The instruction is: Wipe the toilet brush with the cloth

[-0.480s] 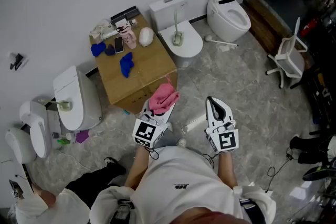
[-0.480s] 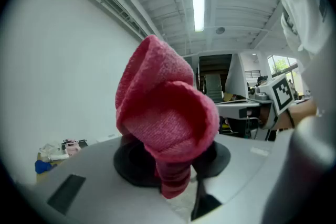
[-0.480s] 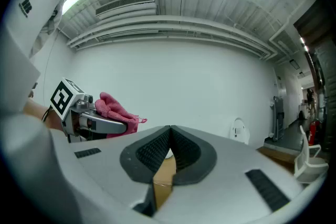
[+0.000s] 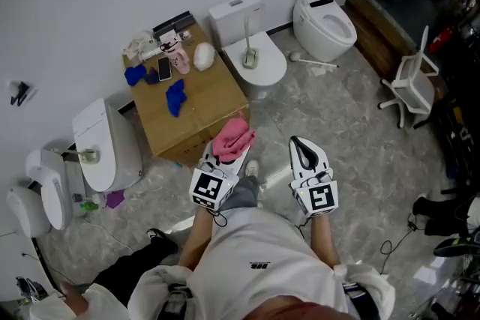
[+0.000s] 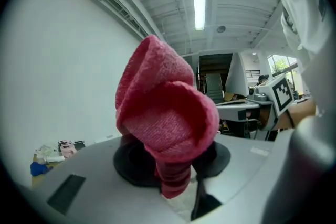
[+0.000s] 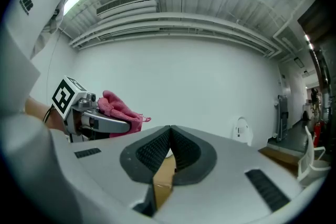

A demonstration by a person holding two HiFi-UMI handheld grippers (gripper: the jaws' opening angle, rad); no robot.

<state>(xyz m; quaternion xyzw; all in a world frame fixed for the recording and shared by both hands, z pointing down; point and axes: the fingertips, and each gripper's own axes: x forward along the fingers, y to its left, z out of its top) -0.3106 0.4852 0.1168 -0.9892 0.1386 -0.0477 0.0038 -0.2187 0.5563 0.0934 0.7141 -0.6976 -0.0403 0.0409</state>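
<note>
A white toilet brush (image 4: 247, 32) stands upright in its holder on the closed lid of the middle toilet (image 4: 270, 71), well ahead of both grippers. My left gripper (image 4: 237, 150) is shut on a crumpled pink cloth (image 4: 232, 136). In the left gripper view the cloth (image 5: 167, 118) bulges up from between the black pads of that gripper (image 5: 176, 186) and hides the tips. My right gripper (image 4: 301, 143) is held level beside it, shut, with nothing in it. In the right gripper view its ribbed pads (image 6: 157, 148) press together at the gripper (image 6: 169, 140).
A cardboard box (image 4: 202, 110) left of the toilet carries blue cloths, a phone and small bottles. An open toilet (image 4: 327, 25) stands at the back right, with a second brush (image 4: 315, 62) lying on the floor before it. Another toilet (image 4: 101, 142) is at the left, a white chair (image 4: 411, 82) at the right.
The view has shifted a little, so box and toilets sit slightly further left. The person's foot has stepped forward between the grippers. Both grippers keep their places and grips.
</note>
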